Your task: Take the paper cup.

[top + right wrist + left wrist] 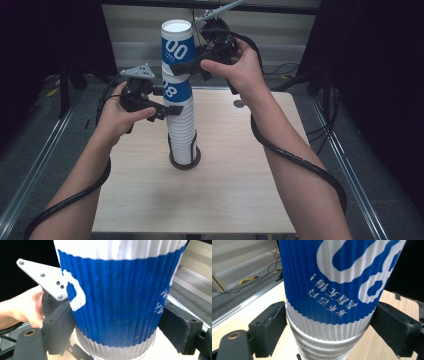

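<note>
A tall stack of ribbed white paper cups (181,135) stands in a dark round holder (186,163) at the middle of the wooden table (230,195). Its two uppermost cups carry blue bands. My left gripper (172,109) is shut on the stack just below the second cup's blue band (332,277), with a jaw pressed on each side. My right gripper (183,68) is shut on the lower part of the top cup (177,46), which sits tilted slightly in the second cup. In the right gripper view the top cup (117,302) stands between both jaws.
A small dark round spot (239,104) lies on the table's far right part. Metal rails (40,165) run along the floor on both sides. Black cables trail from both grippers along the forearms. The left gripper's grey plate (42,277) is close beside the top cup.
</note>
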`<state>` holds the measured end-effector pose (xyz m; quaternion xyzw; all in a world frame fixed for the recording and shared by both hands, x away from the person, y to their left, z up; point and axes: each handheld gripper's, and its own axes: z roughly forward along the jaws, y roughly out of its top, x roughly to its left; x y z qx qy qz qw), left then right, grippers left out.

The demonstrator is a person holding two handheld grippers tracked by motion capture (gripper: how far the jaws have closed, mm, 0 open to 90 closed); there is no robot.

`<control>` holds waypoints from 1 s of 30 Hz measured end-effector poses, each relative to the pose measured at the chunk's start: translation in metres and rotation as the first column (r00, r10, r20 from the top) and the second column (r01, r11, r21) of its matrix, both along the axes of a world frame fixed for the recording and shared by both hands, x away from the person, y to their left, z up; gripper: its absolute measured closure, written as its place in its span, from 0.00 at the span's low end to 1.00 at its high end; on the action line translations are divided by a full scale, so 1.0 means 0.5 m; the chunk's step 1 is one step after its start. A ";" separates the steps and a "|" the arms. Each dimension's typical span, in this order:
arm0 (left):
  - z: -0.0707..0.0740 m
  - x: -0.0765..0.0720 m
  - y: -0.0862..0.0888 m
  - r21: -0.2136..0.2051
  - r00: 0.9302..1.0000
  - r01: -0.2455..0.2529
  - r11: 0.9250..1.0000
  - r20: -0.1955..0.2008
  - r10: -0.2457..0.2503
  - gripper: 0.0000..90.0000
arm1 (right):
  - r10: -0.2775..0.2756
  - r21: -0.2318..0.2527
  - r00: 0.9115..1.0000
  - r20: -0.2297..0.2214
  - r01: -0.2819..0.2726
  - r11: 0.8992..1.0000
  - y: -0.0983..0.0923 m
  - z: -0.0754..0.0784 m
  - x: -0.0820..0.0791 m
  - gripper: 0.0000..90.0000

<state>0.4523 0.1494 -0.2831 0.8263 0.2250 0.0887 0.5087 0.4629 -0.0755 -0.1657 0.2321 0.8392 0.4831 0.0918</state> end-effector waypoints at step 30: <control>0.003 -0.002 -0.001 0.018 1.000 -0.001 1.000 -0.003 0.001 0.15 | -0.092 0.012 0.996 0.009 0.092 0.996 -0.126 -0.012 -0.012 0.19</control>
